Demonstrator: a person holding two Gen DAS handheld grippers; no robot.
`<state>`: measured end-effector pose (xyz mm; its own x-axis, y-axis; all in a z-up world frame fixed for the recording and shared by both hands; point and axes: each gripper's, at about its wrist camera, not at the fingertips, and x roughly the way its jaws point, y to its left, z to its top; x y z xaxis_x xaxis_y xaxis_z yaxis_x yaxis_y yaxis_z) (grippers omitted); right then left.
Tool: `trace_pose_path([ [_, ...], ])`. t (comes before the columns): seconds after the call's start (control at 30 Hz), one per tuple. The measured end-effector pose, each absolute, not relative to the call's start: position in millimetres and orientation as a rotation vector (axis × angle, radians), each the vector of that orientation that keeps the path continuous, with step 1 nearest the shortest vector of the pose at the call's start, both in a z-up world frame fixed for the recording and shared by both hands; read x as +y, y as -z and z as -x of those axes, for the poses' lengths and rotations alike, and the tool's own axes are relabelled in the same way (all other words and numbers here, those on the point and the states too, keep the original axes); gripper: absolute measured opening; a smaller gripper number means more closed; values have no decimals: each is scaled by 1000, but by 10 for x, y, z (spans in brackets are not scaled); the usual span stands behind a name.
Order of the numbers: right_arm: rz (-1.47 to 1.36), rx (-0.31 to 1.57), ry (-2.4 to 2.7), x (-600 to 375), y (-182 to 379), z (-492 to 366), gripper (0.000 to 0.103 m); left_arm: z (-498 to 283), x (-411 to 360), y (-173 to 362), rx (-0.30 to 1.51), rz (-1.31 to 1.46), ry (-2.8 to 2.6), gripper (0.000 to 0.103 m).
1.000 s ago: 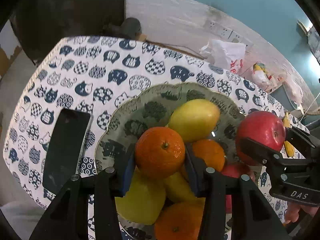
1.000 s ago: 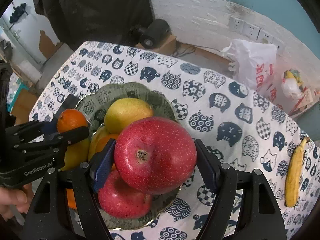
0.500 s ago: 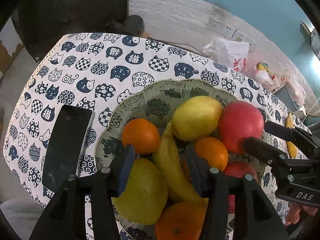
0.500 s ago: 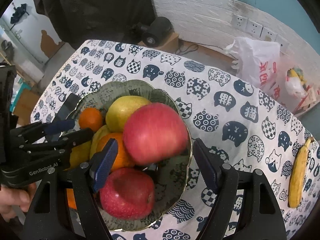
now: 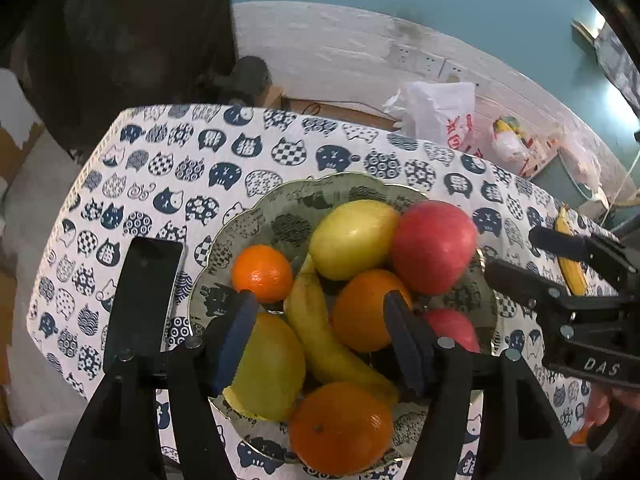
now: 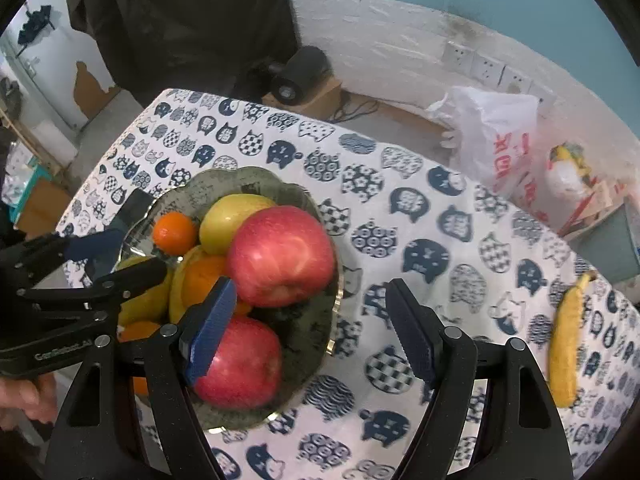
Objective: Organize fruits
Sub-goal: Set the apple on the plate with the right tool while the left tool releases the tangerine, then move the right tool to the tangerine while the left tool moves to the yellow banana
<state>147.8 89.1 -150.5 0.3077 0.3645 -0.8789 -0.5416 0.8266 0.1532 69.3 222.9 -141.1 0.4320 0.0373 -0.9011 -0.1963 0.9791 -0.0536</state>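
Left gripper [image 5: 320,344]: jaws apart, nothing between the pads, hovering above the near side of the fruit bowl [image 5: 280,208]. Blue pads [image 5: 234,340] sit over a yellow-green pear [image 5: 272,372] on the left and an orange [image 5: 362,312] on the right; contact with either cannot be told. A banana [image 5: 320,336] lies in the bowl, running between the two fingers.

Right gripper [image 6: 308,328]: jaws wide apart, empty. Its left pad [image 6: 210,330] overlaps a red apple [image 6: 240,364] low in the bowl [image 6: 256,180]; its right finger hangs over the tablecloth [image 6: 440,220], outside the bowl rim.

Bowl contents, left wrist view: small mandarin [image 5: 262,274] at the left, yellow pear [image 5: 354,238] at the back, large red apple [image 5: 434,246] back right and resting on top of the pile, second red apple [image 5: 454,330] lower right, big orange [image 5: 340,426] at the near edge. All fruit is packed touching.

Outside the bowl: a loose banana [image 6: 566,344] lies on the cat-print tablecloth at the far right, well apart from the bowl. A black phone [image 5: 142,296] lies flat just left of the bowl. Beyond the table, on the floor: a white plastic bag [image 6: 496,140], a black speaker [image 6: 298,76] on a cardboard box, and wall sockets [image 6: 488,66] on the white wall.
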Motion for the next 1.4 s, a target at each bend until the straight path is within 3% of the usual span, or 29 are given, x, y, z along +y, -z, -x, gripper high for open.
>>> trace_pose_path([
  [0.57, 209, 1103, -441, 13, 1223, -1232, 82, -478, 1397, 1049, 1097, 33, -6, 81],
  [1.4, 100, 1244, -217, -1510, 1491, -886, 82, -371, 146, 1327, 1201, -117, 145, 81],
])
